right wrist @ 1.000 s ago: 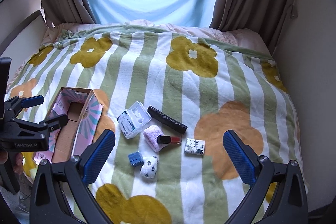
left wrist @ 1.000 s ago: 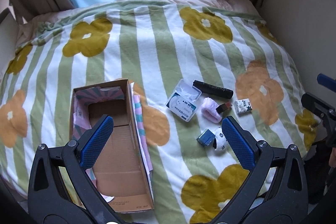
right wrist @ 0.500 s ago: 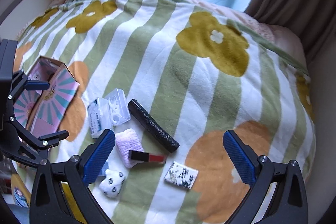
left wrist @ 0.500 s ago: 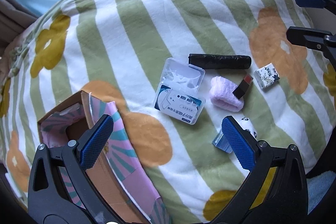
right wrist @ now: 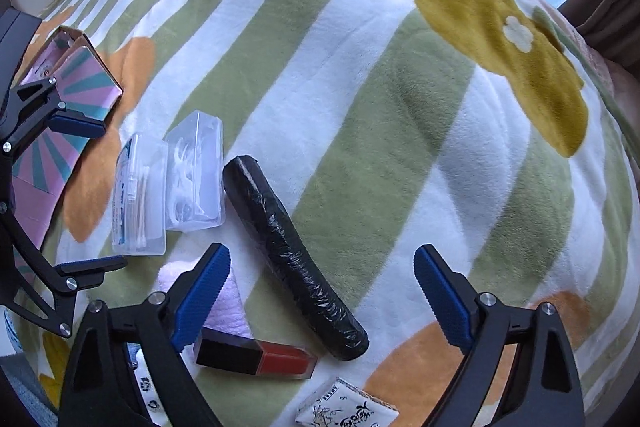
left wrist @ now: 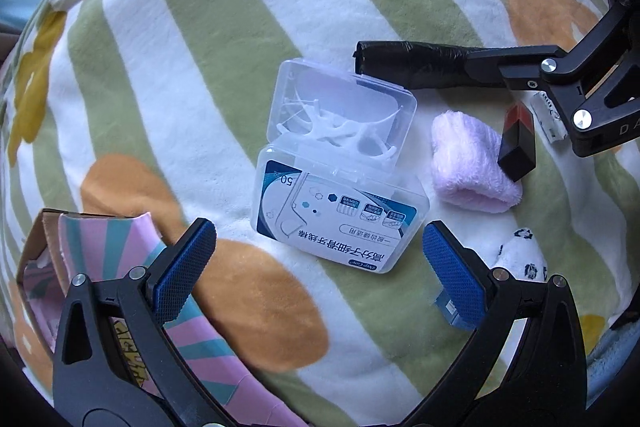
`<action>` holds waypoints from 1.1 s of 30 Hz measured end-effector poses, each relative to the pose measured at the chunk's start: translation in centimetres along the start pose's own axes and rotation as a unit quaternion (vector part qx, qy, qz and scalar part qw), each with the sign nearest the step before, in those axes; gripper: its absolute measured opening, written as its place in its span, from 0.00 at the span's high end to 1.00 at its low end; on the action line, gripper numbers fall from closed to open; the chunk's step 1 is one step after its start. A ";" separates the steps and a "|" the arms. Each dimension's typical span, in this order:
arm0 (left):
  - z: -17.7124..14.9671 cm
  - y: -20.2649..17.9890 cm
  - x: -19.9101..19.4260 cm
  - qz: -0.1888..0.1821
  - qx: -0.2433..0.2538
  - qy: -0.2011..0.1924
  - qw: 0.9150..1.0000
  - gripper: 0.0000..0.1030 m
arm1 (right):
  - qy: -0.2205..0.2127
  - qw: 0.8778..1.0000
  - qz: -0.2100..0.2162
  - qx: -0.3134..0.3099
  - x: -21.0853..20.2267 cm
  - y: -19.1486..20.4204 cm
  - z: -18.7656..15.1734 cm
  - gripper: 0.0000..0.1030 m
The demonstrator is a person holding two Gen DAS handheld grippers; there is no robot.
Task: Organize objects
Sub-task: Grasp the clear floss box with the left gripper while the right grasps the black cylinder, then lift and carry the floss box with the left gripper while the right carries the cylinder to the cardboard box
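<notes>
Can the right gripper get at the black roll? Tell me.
Probably yes: the black roll lies bare on the blanket between the closing right gripper jaws, nothing on top.

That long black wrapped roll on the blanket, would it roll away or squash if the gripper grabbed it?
The black roll is round and long, so a sideways nudge might roll it, though the soft fleecy blanket probably slows that. Its crinkled shiny wrap looks like thin plastic film, likely a bit slippery. It bends slightly along its length, so it probably gives a little when squeezed.
</notes>
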State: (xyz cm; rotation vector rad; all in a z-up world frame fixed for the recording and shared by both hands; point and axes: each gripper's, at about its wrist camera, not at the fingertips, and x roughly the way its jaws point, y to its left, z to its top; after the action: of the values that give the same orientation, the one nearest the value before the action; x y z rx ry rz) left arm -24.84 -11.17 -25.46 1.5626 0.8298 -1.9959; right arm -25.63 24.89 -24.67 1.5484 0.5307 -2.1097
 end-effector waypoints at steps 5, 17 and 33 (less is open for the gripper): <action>0.1 -0.2 1.3 -0.005 0.014 0.009 1.000 0.01 | 0.016 1.000 0.013 -0.018 1.8 0.0 -0.1 0.20; -0.3 0.6 3.0 -0.037 0.020 0.022 0.999 0.10 | 0.042 0.996 0.032 -0.068 3.2 1.2 -0.5 0.69; -0.8 1.4 1.0 -0.034 0.007 -0.003 0.999 0.11 | 0.022 0.999 0.025 0.007 -1.0 -0.6 -0.5 0.78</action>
State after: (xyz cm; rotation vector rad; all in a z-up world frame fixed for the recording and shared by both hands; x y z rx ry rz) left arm -23.57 -11.62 -26.83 1.5560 0.8794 -2.0574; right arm -25.30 25.79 -23.89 1.6027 0.4886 -2.0488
